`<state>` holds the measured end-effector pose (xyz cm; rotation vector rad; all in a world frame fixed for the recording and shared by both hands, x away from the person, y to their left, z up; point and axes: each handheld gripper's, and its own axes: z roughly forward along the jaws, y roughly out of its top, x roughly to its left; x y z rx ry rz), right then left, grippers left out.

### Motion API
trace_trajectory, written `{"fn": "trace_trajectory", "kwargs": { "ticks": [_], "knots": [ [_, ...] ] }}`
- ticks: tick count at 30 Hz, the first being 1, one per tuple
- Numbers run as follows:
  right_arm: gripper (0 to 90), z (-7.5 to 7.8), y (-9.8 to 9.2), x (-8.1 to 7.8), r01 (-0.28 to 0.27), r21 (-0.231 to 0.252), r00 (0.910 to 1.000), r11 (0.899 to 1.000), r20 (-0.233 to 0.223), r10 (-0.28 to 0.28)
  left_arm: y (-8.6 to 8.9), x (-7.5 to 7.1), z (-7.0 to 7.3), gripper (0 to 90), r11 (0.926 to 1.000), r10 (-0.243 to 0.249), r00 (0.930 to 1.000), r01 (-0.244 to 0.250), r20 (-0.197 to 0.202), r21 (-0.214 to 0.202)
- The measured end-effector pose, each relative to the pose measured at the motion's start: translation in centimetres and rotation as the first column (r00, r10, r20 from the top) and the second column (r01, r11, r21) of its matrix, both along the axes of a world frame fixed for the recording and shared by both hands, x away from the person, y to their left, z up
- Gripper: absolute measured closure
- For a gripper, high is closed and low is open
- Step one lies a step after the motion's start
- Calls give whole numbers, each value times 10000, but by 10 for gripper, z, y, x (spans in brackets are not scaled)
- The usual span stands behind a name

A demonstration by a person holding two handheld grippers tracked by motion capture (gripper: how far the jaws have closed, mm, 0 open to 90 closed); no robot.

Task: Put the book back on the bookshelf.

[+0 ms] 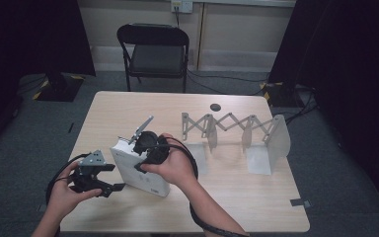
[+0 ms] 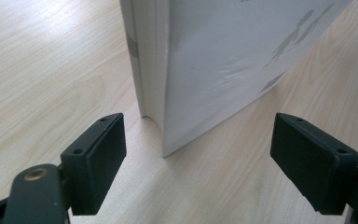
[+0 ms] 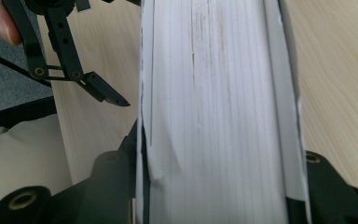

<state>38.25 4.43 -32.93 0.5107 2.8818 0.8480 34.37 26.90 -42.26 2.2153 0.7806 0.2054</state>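
A thick white book (image 1: 143, 173) stands upright on the wooden table (image 1: 256, 197), left of centre. My right gripper (image 1: 148, 148) comes down on its top. In the right gripper view both black jaws hug the covers either side of the page block (image 3: 214, 116), so the right gripper (image 3: 216, 177) is shut on the book. My left gripper (image 1: 112, 177) sits low on the table just left of the book. Its pads (image 2: 98, 154) stand wide apart with the book's lower corner (image 2: 223, 60) ahead of them, not touching. One jaw of the left gripper (image 3: 107, 93) also appears beside the book.
A white accordion-style rack (image 1: 237, 128) with upright end plates stands on the right half of the table. A dark round cable hole (image 1: 215, 106) lies near the far edge. A black folding chair (image 1: 153, 49) stands beyond the table. Cables trail from both grippers.
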Motion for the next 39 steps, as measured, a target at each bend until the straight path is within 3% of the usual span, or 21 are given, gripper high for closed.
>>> {"fn": "trace_trajectory", "kwargs": {
  "ticks": [12, 39],
  "knots": [
    [525, 6, -12, -6, 94, -217, 10000, 9997, -10, -94, -1, 0, -1, 165, 9999, 16, 10000, -17, -62, -99],
    [525, 15, -58, -19, 361, 225, 9991, 9991, -227, -356, -11, 4, -5, 125, 9997, -234, 9993, 234, -285, -5]
  ]
}}
